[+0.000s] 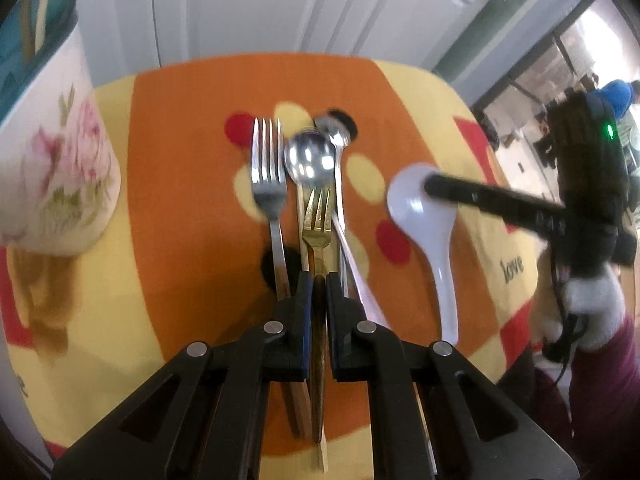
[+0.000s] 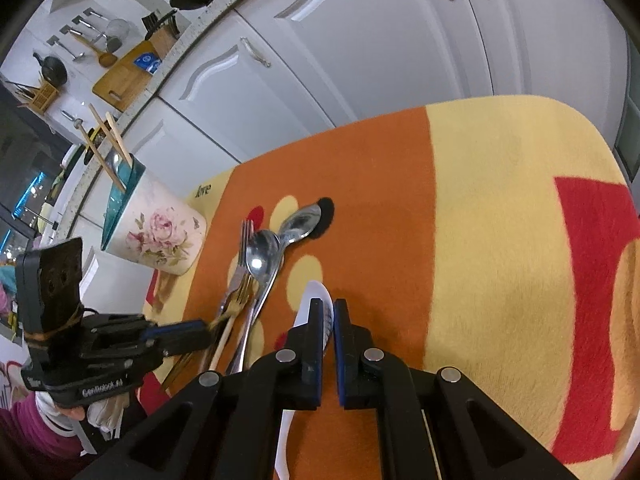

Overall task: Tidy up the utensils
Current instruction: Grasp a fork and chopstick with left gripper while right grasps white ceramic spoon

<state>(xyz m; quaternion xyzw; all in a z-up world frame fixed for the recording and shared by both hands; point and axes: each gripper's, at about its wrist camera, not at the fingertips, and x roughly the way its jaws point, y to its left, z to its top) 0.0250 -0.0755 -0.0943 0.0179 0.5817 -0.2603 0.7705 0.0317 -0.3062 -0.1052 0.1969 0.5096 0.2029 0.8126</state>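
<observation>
Utensils are laid on an orange-and-yellow cloth (image 1: pixel 168 184), with one gripper at the gold fork and the other over the white spoon.

Nearest in the left wrist view, the left gripper (image 1: pixel 319 280) is seen pinched on the handle of the gold fork (image 1: pixel 318 216), which lies across the other cutlery. To its left a silver fork (image 1: pixel 269 176) is laid flat; just beyond, a round steel spoon (image 1: pixel 310 158) overlaps a second spoon (image 1: pixel 334 130). At right, the white spoon (image 1: pixel 424 216) is overhung by the right gripper (image 2: pixel 329 306), whose fingers are nearly pressed together; whether the bowl's rim is caught between them cannot be told. At far left a floral holder (image 1: pixel 60 148) stands with chopsticks (image 2: pixel 106 140) in it, white cabinets (image 2: pixel 360 60) behind.
</observation>
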